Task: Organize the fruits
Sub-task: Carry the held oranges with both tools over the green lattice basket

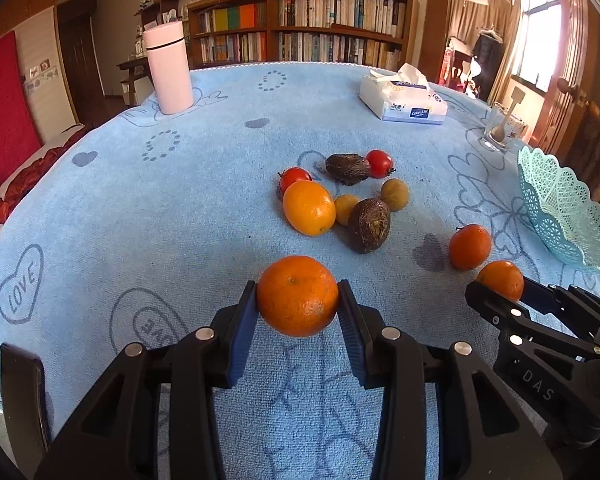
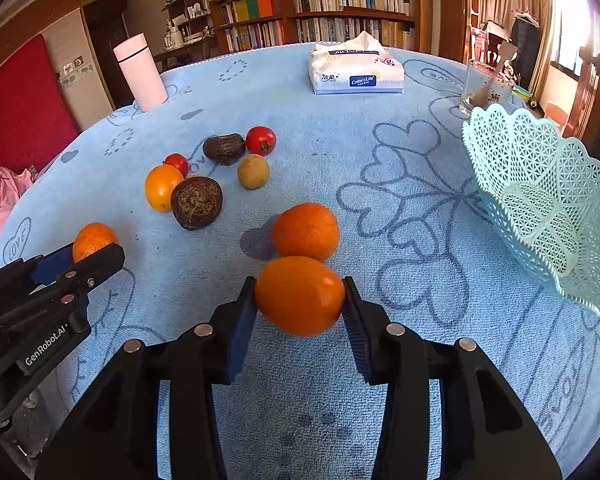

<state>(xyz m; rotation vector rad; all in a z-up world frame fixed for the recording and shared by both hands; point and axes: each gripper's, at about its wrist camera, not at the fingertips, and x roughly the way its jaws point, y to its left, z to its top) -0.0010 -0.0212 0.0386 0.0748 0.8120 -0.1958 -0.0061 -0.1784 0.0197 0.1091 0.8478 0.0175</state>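
Observation:
My left gripper [image 1: 298, 300] is shut on an orange tangerine [image 1: 297, 295], held just above the blue cloth; it also shows in the right wrist view [image 2: 94, 242]. My right gripper [image 2: 300, 300] is shut on a second tangerine [image 2: 299, 295], seen from the left wrist view [image 1: 501, 279]. A third tangerine [image 2: 306, 231] lies just beyond it. A pile further out holds a yellow-orange citrus [image 1: 309, 208], two tomatoes [image 1: 379, 163], two dark wrinkled fruits [image 1: 369, 225] and small yellowish fruits [image 1: 395, 194]. The mint lattice basket [image 2: 540, 208] stands at the right, empty.
A pink thermos [image 1: 169, 68] stands far left. A tissue pack [image 2: 355, 70] lies at the far edge. A glass with a spoon [image 1: 500, 130] stands behind the basket. The blue towel-covered table [image 1: 140, 200] ends near the basket.

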